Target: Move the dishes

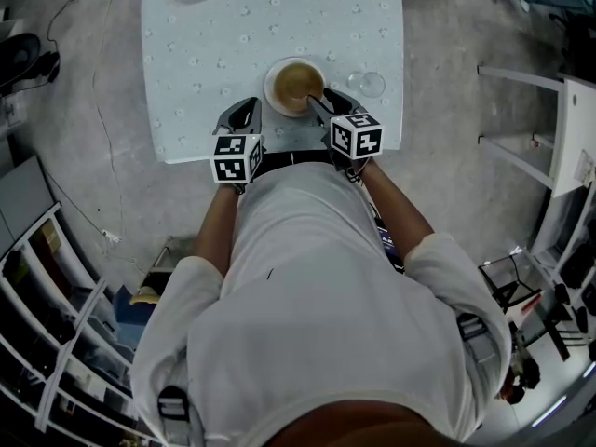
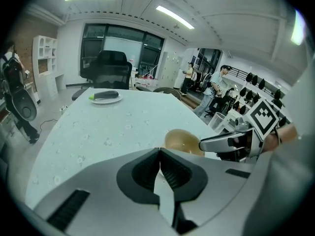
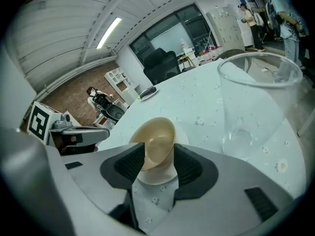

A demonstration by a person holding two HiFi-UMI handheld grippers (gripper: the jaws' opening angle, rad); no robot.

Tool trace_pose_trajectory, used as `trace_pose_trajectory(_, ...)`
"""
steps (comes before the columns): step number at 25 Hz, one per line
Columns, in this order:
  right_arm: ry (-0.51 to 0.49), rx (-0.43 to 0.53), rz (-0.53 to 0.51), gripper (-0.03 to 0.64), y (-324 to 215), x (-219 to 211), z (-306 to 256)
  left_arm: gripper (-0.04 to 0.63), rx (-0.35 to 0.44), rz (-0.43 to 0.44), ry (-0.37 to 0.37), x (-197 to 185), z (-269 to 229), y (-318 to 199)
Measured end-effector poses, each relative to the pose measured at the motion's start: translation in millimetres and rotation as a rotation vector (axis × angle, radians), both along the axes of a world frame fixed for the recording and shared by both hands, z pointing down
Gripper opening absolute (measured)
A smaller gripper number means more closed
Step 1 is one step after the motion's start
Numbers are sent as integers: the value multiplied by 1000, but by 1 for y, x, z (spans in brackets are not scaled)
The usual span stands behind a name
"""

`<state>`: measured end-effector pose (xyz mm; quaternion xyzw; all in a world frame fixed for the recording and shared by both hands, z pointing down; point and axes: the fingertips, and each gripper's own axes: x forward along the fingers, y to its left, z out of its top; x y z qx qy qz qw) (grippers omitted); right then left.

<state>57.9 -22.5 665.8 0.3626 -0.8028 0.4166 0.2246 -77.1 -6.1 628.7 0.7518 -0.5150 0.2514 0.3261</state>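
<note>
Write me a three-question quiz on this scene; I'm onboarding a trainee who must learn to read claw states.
1. True or false: the left claw is shut and holds nothing.
2. What stands between the right claw's jaws? A) a clear drinking glass B) a round tan bowl C) a dark green vegetable
3. Fill in: on the pale patterned tablecloth, the bowl rests on a small white ____.

Key: 1 true. 2 B, the round tan bowl. 3 the small white plate.
</note>
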Motion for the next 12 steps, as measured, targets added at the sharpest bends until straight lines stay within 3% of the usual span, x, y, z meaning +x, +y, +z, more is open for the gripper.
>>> trace_pose_trajectory(5,33,-29,12,170,-5,-4,9,20,-8,-53,-5,-15,2,9)
trace_pose_trajectory(12,127,-39,-59,147,-9,-14,24,20,-18,-133,-4,-33,4,22)
